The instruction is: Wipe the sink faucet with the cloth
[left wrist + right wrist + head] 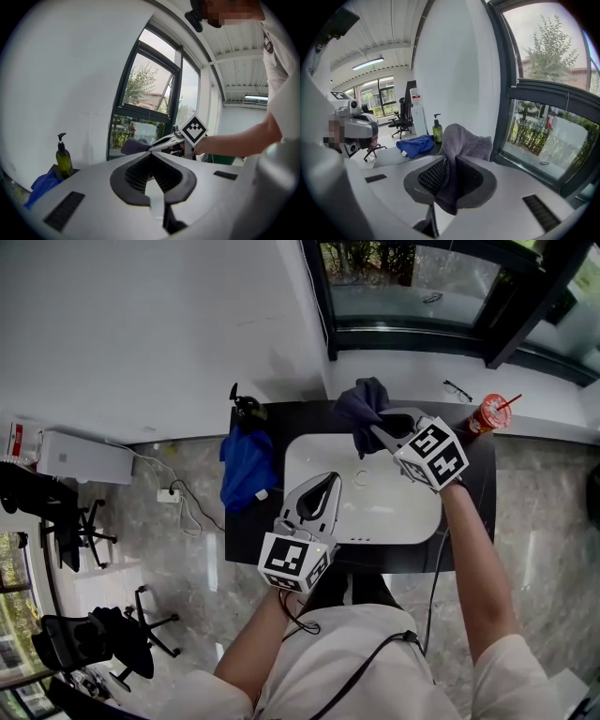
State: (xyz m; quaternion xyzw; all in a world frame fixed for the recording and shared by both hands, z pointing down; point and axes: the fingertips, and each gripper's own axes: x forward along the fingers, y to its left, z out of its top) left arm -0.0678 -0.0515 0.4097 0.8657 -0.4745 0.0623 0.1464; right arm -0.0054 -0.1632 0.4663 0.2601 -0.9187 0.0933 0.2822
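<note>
While your right gripper (366,434) sits in the upper middle of the head view, its jaws are clamped on the grey cloth (361,401). In the right gripper view the fabric fills the gap between the pads, bunches up above them and hangs in a tail below. The cloth is at the far rim of the white sink (412,514), just under the window (412,282), and hangs over the basin's back edge. The faucet cannot be made out in any view. Judgement: it stands at that back rim, hidden by the cloth and your gripper. Whether the cloth is touching it cannot be told.

Your left gripper (330,480) is at lower centre, over the near left part of the basin and well apart from the cloth. Its jaws are closed tip to tip with nothing between them.

To the left on the black counter (469,512) lie a blue rag (248,465) and a soap bottle (246,409). A red cup (487,414) stands at the right.

Progress, judged: the cloth is gripped and brought to the faucet end of the sink, so the fetching part looks done. The wiping looks at most barely begun. Left for you are rubbing the spout, the base and any handle, then setting the cloth down.
</note>
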